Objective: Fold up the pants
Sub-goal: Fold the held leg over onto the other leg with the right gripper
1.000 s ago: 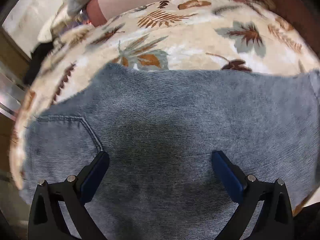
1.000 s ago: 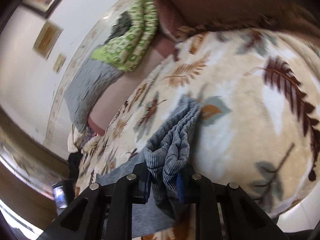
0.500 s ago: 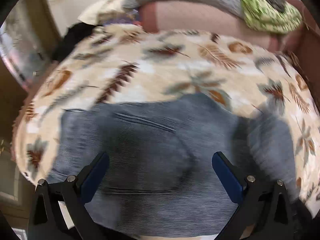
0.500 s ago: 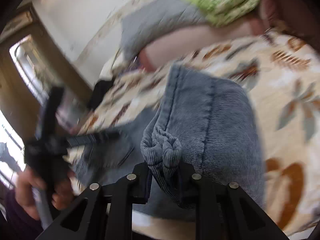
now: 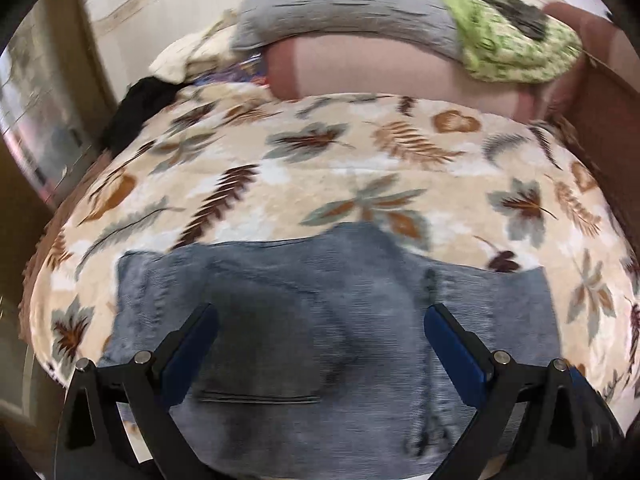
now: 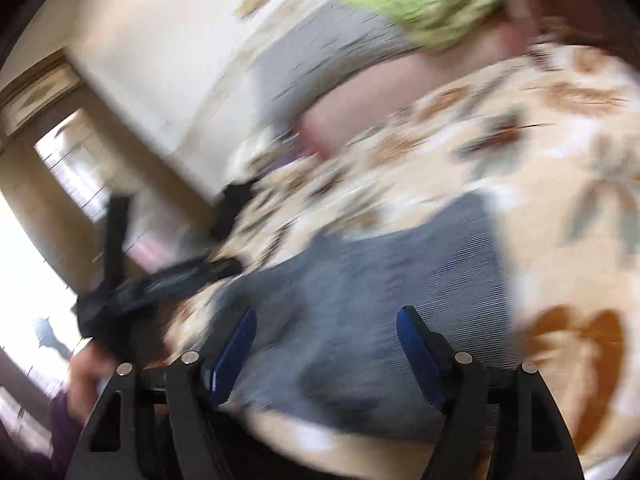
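Jeans [image 5: 320,320] lie doubled over on the leaf-print bedspread [image 5: 360,168], a fold just laid down by the look of it. Left claw [image 5: 320,340] hovers wide over the denim; right claw [image 6: 326,340] gapes empty too. Next, I'd guess, pinch an end and fold again

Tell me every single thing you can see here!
Blue denim pants: one, grey-blue, lying folded on the blanket's near part.
Leaf-print fleece blanket: one, cream with brown and grey leaves, under the pants.
Pink bolster cushion: one, pink, behind the blanket.
Grey quilted cover: one, grey, on the bolster.
Green patterned cloth: one, lime green, on the bolster's right end.
Black cloth: one, black, at the blanket's far left corner.
Left claw: one, black with blue pads, open above the pants.
Right claw: one, same colours, open above the pants.
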